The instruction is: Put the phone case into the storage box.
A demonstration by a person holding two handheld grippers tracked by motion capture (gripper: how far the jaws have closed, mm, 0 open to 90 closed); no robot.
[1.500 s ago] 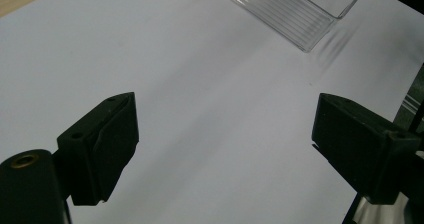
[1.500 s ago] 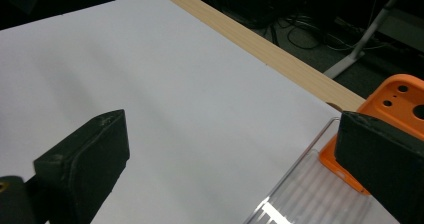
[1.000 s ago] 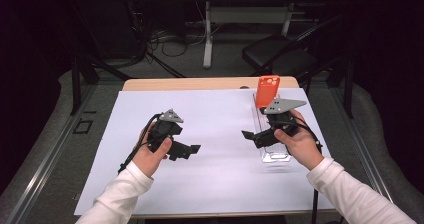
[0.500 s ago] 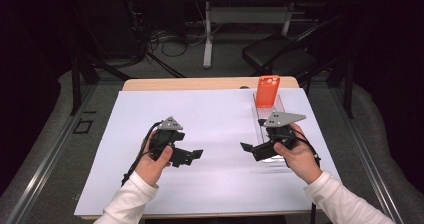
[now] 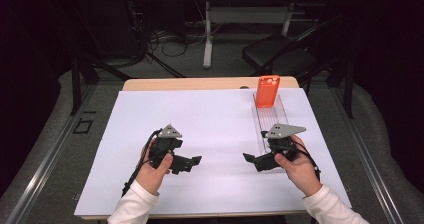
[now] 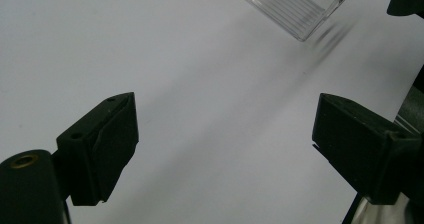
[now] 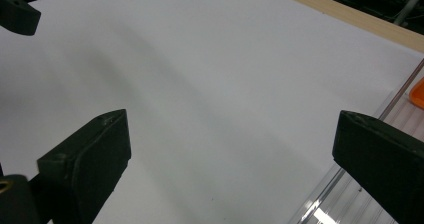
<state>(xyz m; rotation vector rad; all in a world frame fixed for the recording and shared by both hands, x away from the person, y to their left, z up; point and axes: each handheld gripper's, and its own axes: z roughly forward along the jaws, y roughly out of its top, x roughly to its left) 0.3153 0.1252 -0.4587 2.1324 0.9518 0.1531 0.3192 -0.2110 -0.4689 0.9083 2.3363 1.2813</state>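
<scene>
Both my hands have sunk toward the counter (image 5: 210,119); my right hand-held gripper (image 5: 252,159), jaws apart and empty, lies nearer the clear tray (image 5: 272,119), whose long axis runs away toward the orange case (image 5: 267,91).

A matt white paper sheet (image 5: 210,129) covers the pale wooden counter (image 5: 200,83). A ribbed tray (image 5: 274,121) of clear glossy plastic holds a smooth orange plastic case (image 5: 267,91). Both the left claw (image 5: 192,162) and right claw (image 5: 250,159) are matt black plastic.
</scene>
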